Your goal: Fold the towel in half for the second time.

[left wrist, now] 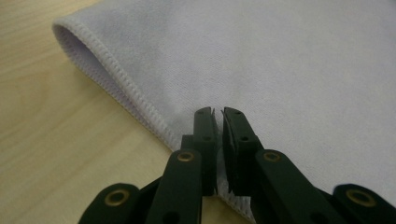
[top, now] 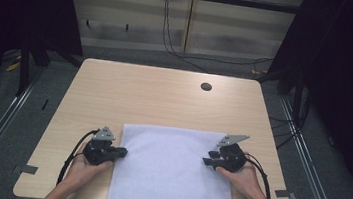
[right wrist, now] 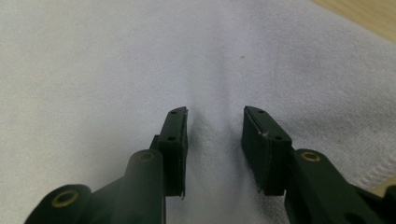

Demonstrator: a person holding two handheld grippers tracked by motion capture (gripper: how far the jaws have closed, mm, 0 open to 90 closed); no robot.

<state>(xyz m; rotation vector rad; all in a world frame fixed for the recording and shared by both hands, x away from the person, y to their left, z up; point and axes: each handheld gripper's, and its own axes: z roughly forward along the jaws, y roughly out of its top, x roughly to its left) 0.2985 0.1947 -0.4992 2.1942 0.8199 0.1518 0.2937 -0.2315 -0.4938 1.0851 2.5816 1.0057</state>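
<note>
A white cloth [top: 171,174] lies flat on the near half of the wooden table [top: 154,97] and hangs over its front edge. My left gripper [top: 123,151] sits at the cloth's left edge. In the left gripper view the left gripper [left wrist: 218,112] has its jaws pressed together over the stitched hem of the cloth [left wrist: 280,60]. My right gripper [top: 206,161] rests on the cloth's right edge. In the right gripper view the right gripper [right wrist: 215,112] stands open, and the cloth [right wrist: 116,56] puckers slightly between its jaws.
A round cable hole [top: 206,87] sits near the table's far right. Grey tape marks [top: 25,169] lie at the front corners. Black cables [top: 171,43] run across the floor behind the table. Dark frame posts stand at both sides.
</note>
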